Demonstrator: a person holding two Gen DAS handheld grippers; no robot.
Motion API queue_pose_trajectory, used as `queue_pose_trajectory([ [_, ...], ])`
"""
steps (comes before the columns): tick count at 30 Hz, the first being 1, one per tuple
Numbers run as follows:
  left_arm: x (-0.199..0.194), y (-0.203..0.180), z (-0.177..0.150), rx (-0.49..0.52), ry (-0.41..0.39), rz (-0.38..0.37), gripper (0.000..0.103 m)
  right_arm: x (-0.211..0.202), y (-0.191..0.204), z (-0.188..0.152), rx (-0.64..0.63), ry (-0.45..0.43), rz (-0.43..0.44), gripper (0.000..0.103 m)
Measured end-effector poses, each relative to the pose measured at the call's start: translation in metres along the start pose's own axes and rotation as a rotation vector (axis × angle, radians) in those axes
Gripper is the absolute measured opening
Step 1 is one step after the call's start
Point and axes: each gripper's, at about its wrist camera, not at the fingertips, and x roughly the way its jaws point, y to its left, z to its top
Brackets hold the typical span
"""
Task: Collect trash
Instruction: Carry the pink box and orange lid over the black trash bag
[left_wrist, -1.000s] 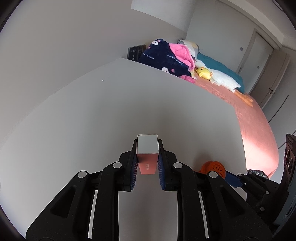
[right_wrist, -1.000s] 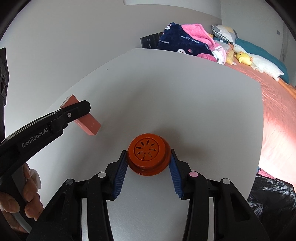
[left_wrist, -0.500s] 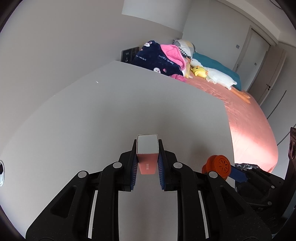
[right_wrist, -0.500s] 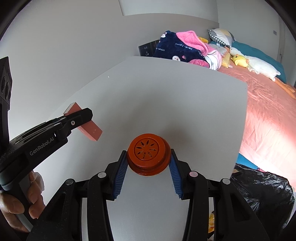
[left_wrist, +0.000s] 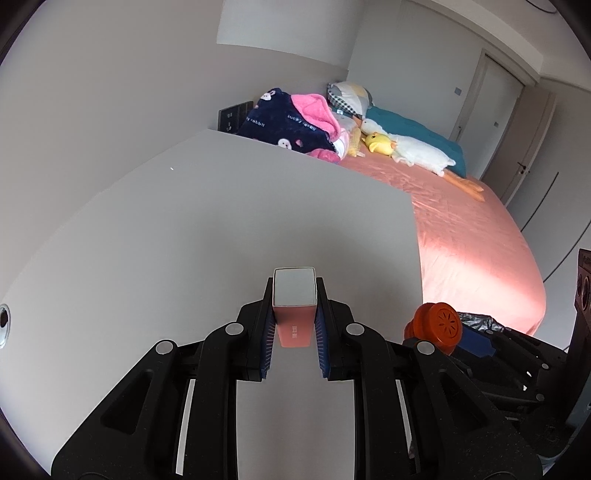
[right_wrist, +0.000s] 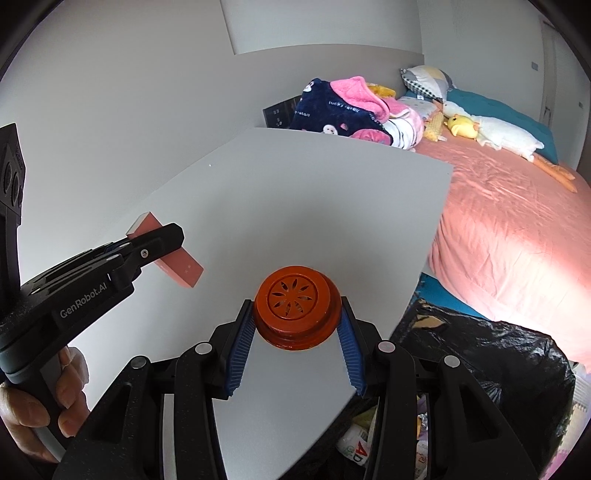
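Note:
My left gripper (left_wrist: 293, 325) is shut on a small pink box (left_wrist: 294, 306) with a white end face, held above the white table (left_wrist: 184, 240). The box also shows in the right wrist view (right_wrist: 173, 260), clamped in the left gripper's fingers (right_wrist: 155, 242). My right gripper (right_wrist: 297, 317) is shut on a round orange container (right_wrist: 297, 310) with a flower-pattern lid, held near the table's right edge. The container also shows in the left wrist view (left_wrist: 436, 326). A black trash bag (right_wrist: 491, 369) stands open below the table's right side, with wrappers inside.
A bed with a pink sheet (left_wrist: 461, 240) lies to the right of the table. On it are a navy and pink blanket (left_wrist: 291, 122), pillows and a plush duck (left_wrist: 406, 147). A white wall runs along the table's left.
Both grippers have drawn back and to the right with their loads. The table's right edge and the black trash bag have come into the right wrist view.

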Motion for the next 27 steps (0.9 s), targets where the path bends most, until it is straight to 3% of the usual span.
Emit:
queue_pose_trajectory([
  [27,-0.017,-0.083,-0.034,0.083,0.018,-0.081,0.018,-0.063,-0.063,-0.048,0.086,-0.06,-0.071,0.046],
])
